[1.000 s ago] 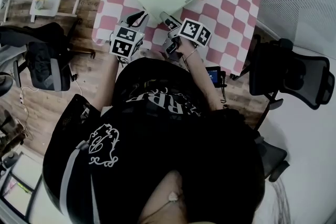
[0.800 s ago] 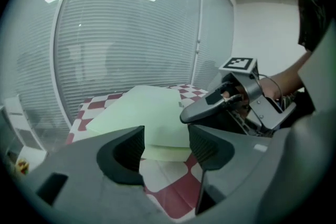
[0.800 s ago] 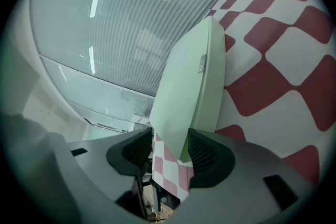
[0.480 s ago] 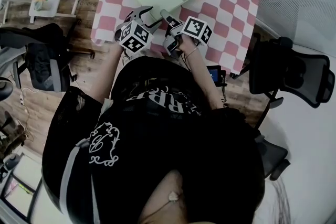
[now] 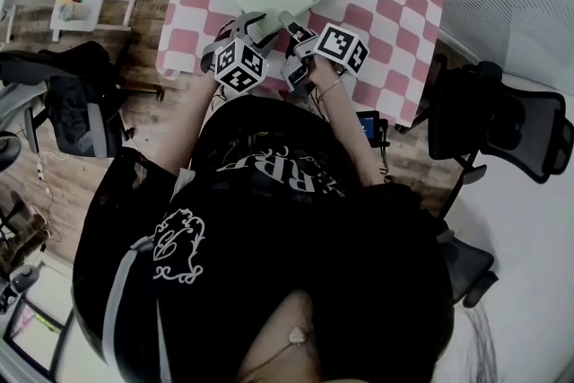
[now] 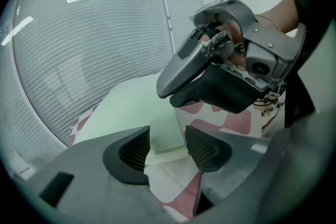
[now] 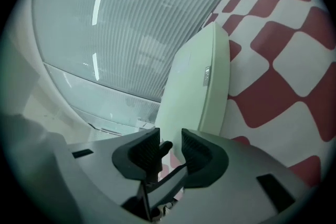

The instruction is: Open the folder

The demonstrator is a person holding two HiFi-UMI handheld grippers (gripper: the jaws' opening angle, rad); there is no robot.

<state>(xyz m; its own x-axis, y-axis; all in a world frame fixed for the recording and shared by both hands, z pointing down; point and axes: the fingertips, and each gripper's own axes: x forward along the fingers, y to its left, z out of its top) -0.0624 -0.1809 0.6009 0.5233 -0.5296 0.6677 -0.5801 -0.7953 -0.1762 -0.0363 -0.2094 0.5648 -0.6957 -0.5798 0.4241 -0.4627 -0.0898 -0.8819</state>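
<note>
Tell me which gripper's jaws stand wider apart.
The left gripper: its jaws, just closing, straddle the folder's corner. The right gripper's, also just closing, stand narrower around the folder's edge.

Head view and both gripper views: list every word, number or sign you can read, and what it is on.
"RRP": on the shirt, part of a longer print; the rest is unreadable.
On the left cube and right cube: black-and-white square markers, no letters.
On the folder, a label: too small to read.
On the blue screen: too small to read.
</note>
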